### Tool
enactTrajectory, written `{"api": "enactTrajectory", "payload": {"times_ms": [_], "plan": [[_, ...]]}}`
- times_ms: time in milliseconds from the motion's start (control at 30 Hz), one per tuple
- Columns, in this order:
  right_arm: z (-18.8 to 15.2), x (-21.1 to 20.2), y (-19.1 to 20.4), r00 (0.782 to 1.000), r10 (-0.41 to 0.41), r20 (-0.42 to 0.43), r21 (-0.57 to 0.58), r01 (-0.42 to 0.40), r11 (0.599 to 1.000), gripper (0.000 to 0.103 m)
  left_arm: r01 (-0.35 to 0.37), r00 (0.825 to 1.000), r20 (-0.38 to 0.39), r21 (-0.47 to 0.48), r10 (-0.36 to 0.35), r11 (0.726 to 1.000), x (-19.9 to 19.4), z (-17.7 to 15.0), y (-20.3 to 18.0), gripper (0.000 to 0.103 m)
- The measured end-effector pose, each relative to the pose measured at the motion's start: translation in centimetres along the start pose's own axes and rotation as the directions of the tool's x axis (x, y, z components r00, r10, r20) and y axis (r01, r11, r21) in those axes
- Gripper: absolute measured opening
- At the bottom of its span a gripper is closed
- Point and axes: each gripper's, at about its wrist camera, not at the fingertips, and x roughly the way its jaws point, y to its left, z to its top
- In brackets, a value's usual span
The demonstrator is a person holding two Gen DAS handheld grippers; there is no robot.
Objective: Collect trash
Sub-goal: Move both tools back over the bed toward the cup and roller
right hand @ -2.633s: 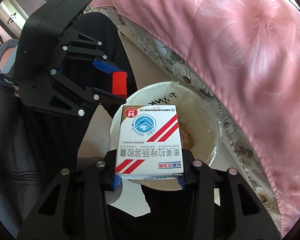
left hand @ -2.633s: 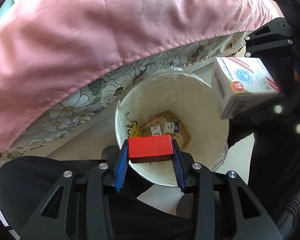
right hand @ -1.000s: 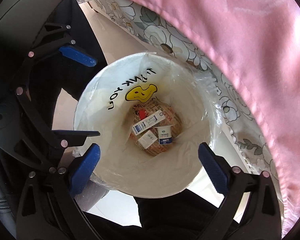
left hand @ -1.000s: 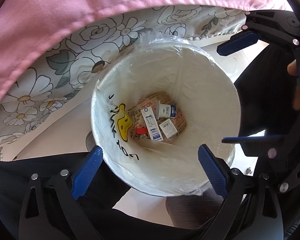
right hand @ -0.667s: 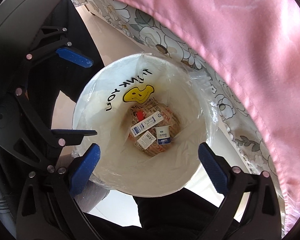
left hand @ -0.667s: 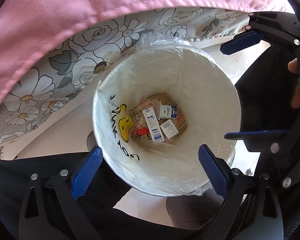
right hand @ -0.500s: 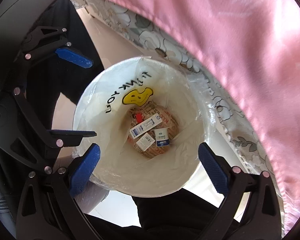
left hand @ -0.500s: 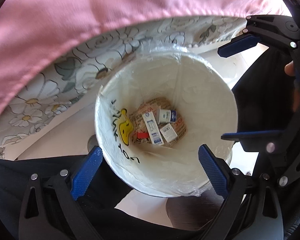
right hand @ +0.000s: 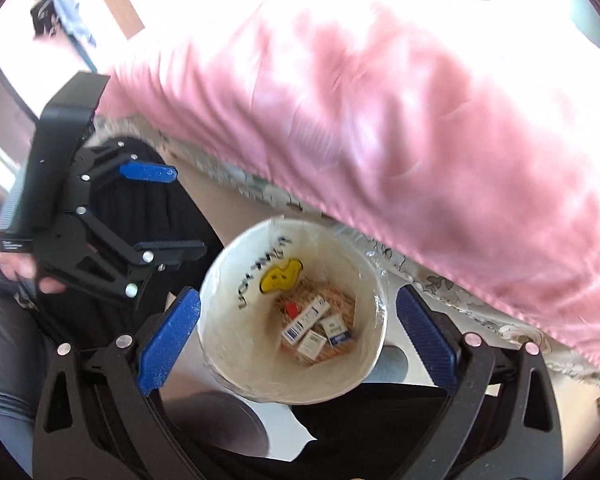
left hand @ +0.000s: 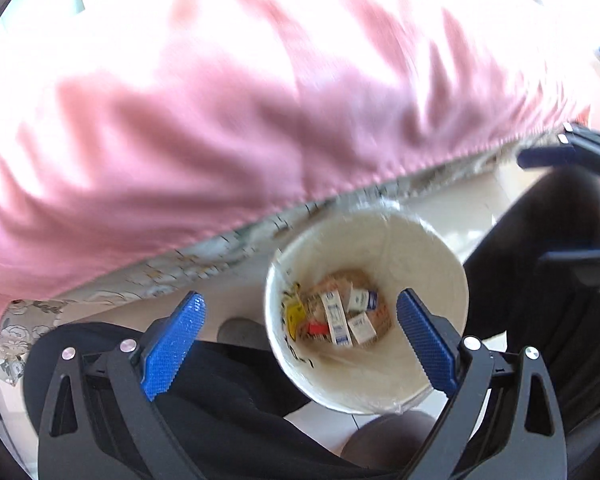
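A white trash bin (left hand: 432,256) with a plastic liner stands on the floor by the bed; it also shows in the right wrist view (right hand: 236,344). At its bottom lie the red block (left hand: 317,327), small white boxes (left hand: 336,318) and a crumpled wrapper; the same red block (right hand: 289,308) and boxes (right hand: 305,318) show in the right wrist view. My left gripper (left hand: 300,340) is open and empty above the bin. My right gripper (right hand: 296,340) is open and empty above the bin. Each gripper appears in the other's view, the left (right hand: 156,212) and the right (left hand: 572,208).
A pink quilt (left hand: 240,100) over a floral sheet (left hand: 204,256) overhangs the bin; the quilt (right hand: 420,120) fills the upper right wrist view. The person's dark-trousered legs (left hand: 220,392) and shoes flank the bin on the pale floor (right hand: 220,204).
Both grippers have dropped their loads into the bin, opened wide, and now pull up and back; the bin looks smaller and the views are blurred by motion.
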Motion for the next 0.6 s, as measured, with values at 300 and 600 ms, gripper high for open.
{"api": "enactTrajectory", "payload": {"times_ms": [300,600], "plan": [[2.3,-5.9,-0.2,0.981,-0.080,0.175,-0.132,0.104,0.986,0.096,-0.066,0.986,0.153,-0.001,0.065,0.998,-5.0,4.7,2.7,0.098],[7.2,-11.8,-3.7,0.939,-0.068,0.337,-0.250,0.159,0.955,0.096,-0.171,0.948,0.286,0.088,0.139,0.981,-9.4,10.7,4.5,0.098]]}}
